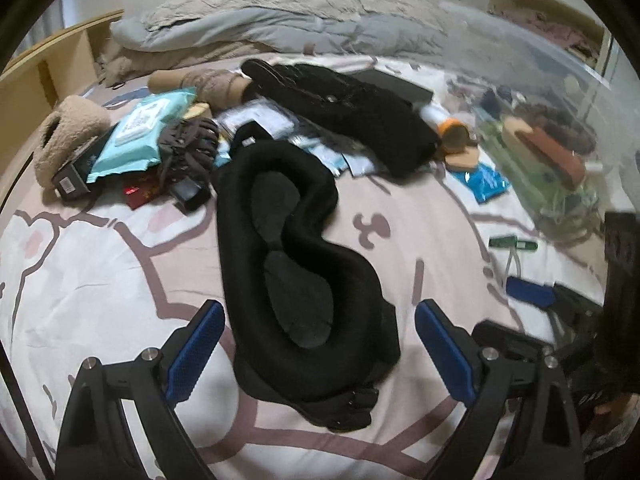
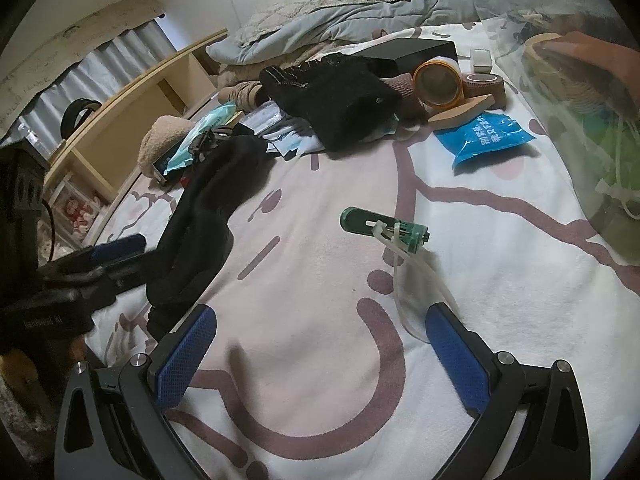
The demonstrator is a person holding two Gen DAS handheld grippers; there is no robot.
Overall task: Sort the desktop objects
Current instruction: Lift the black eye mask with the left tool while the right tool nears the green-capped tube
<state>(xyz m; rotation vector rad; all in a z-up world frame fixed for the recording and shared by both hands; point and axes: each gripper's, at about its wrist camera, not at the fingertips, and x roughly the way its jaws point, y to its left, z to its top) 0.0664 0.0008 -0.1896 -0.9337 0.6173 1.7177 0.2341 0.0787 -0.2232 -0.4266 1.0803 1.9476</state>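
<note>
A black padded eye mask (image 1: 296,264) lies on the pink and white bed sheet (image 1: 100,264). My left gripper (image 1: 320,348) is open, its blue pads on either side of the mask's near end, not touching it. The mask also shows in the right wrist view (image 2: 208,216), with the left gripper (image 2: 100,260) beside it. My right gripper (image 2: 320,352) is open and empty above the sheet, just short of a green tube with a white cord (image 2: 384,228). A clear plastic bin (image 2: 580,120) holding sorted items is at the right.
A pile lies further back: black glove (image 1: 348,112), teal wipes pack (image 1: 140,132), brown hair clip (image 1: 188,148), beige fluffy item (image 1: 64,136), blue packet (image 2: 484,136), tape rolls (image 2: 440,80), black box (image 2: 412,54). Grey duvet (image 1: 280,28) behind. Wooden shelf (image 2: 132,120) at left.
</note>
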